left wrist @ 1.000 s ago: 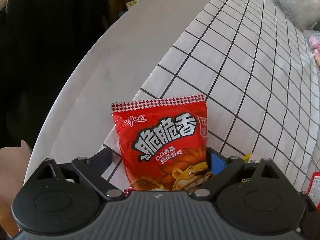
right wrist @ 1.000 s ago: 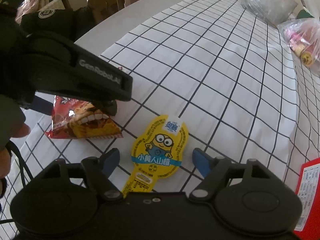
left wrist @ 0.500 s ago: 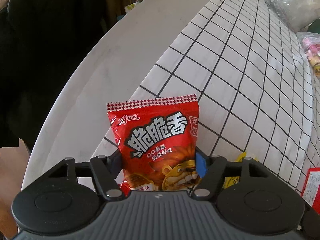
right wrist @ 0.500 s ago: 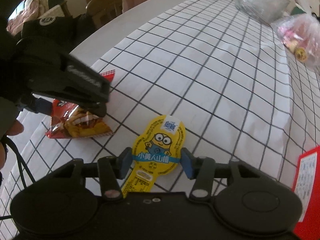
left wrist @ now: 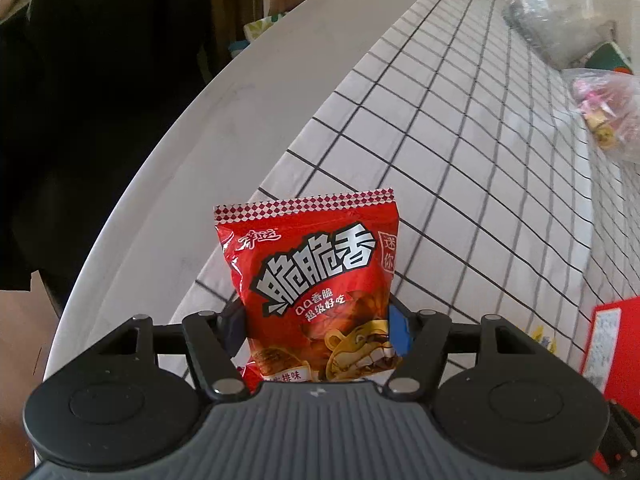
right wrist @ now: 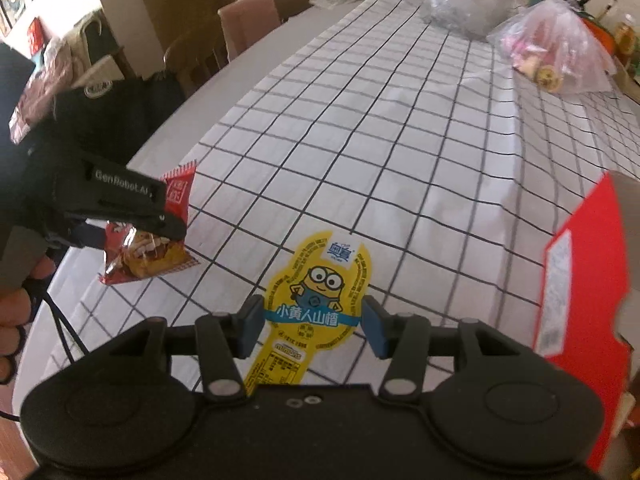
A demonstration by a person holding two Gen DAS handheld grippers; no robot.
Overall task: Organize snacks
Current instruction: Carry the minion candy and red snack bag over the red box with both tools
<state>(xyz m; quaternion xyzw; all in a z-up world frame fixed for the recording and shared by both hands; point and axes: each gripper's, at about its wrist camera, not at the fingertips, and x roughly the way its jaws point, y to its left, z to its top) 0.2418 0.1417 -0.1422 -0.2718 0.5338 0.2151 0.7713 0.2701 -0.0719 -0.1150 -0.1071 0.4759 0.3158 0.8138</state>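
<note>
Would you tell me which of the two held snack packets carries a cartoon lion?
The red snack bag clamped in the left gripper; the yellow Minion packet in the right gripper shows a goggled cartoon figure instead.

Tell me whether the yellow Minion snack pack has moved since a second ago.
Yes. The yellow Minion snack pack, shut in the right tongs, has come up off the checked cloth where it lay and closer to the red box.
</note>
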